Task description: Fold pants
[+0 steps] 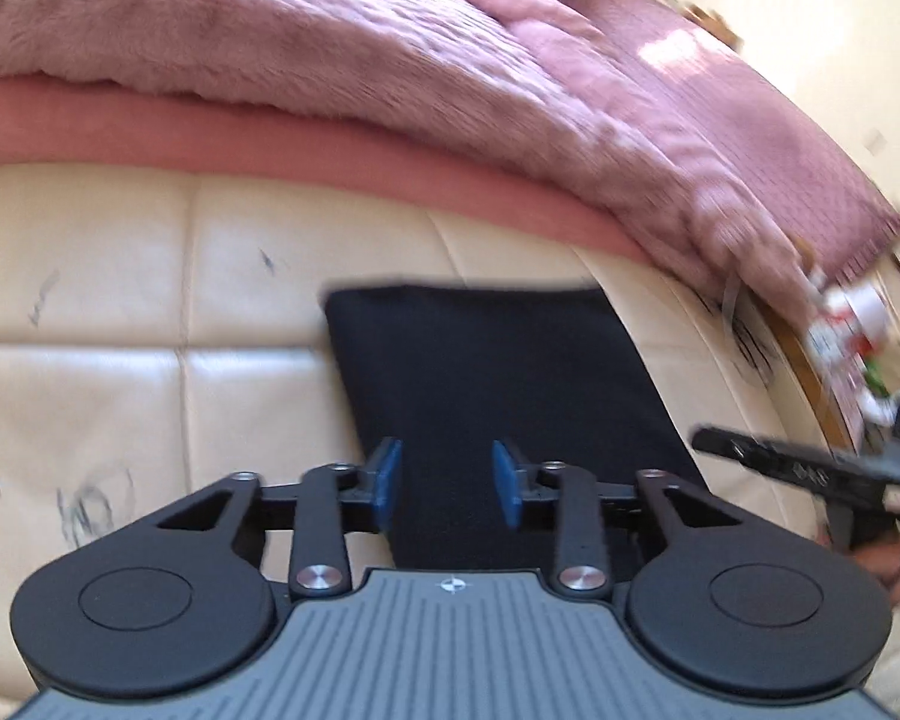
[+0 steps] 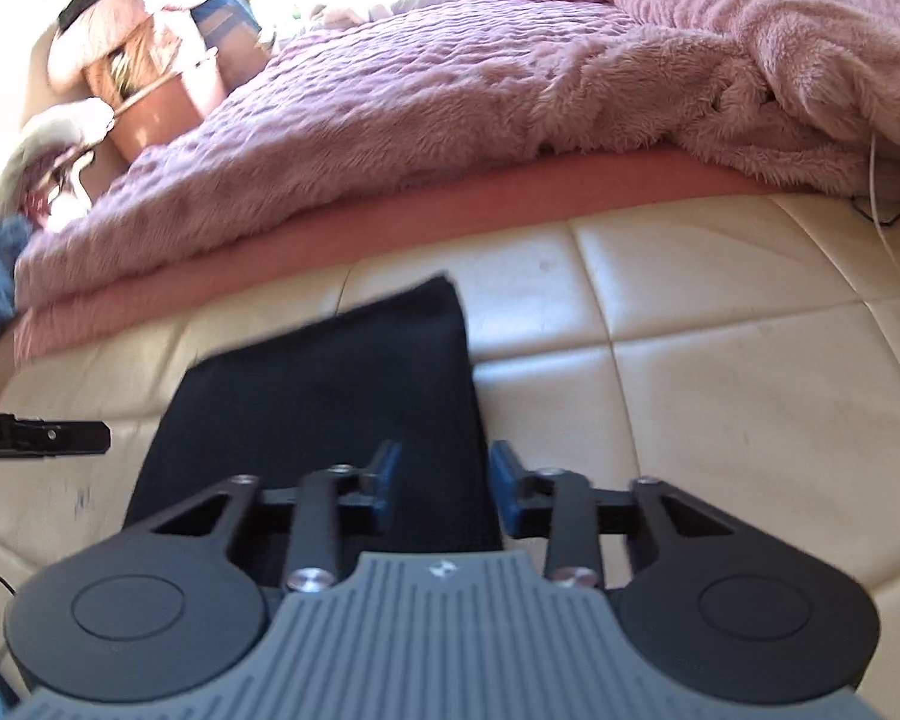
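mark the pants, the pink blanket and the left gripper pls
pants [image 1: 498, 372], left wrist view, middle of the dark folded cloth
pink blanket [image 2: 426, 96], right wrist view, fuzzy top surface
left gripper [image 1: 447, 480], left wrist view, between its blue fingers

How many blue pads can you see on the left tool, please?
2: one pad left of the gap, the other right of it, both above the black pants. None seem hidden.

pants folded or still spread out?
Folded: the black pants lie as one compact rectangle with straight edges on the cream cushion, no separate legs showing.
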Motion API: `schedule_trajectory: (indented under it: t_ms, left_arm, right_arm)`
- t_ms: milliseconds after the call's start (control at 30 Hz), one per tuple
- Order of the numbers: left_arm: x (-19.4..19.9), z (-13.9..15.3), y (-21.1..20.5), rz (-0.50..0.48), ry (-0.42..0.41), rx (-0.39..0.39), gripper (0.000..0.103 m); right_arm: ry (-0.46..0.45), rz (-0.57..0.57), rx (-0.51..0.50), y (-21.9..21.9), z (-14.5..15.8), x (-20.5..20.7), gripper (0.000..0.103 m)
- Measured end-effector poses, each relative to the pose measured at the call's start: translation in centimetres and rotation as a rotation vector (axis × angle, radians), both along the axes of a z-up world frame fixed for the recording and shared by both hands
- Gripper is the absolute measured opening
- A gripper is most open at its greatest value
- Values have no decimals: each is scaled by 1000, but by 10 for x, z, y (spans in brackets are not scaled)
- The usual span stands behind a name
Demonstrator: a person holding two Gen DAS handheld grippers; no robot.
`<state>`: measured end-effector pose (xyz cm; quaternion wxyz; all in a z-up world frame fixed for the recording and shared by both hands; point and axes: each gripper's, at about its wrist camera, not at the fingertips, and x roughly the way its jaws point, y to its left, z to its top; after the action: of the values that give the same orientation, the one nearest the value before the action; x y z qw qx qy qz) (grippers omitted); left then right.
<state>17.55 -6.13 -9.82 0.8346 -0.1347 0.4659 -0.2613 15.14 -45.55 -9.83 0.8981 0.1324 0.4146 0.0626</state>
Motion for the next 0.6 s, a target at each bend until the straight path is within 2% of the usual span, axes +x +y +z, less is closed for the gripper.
schedule_trajectory:
  t_ms: [67,200,333,400,467,600]
  left_arm:
    - [-17,0,-6,-47,3,5,20]
    - [-37,-8,-17,-100,44,43,15]
    - [-43,-22,-29,-116,73,144,7]
    - [-45,-29,-34,-130,99,179,5]
    - [-44,-36,-35,-128,137,175,6]
    - [-45,-31,-34,-128,142,177,6]
  right_arm:
    - [4,16,-9,9,-1,-19,15]
    - [23,19,-35,18,-9,-39,14]
    - [48,-8,-52,15,-23,-42,3]
    - [60,-14,-53,14,-29,-43,2]
    - [60,-12,-59,14,-33,-42,0]
    - [70,7,-81,15,-34,-38,0]
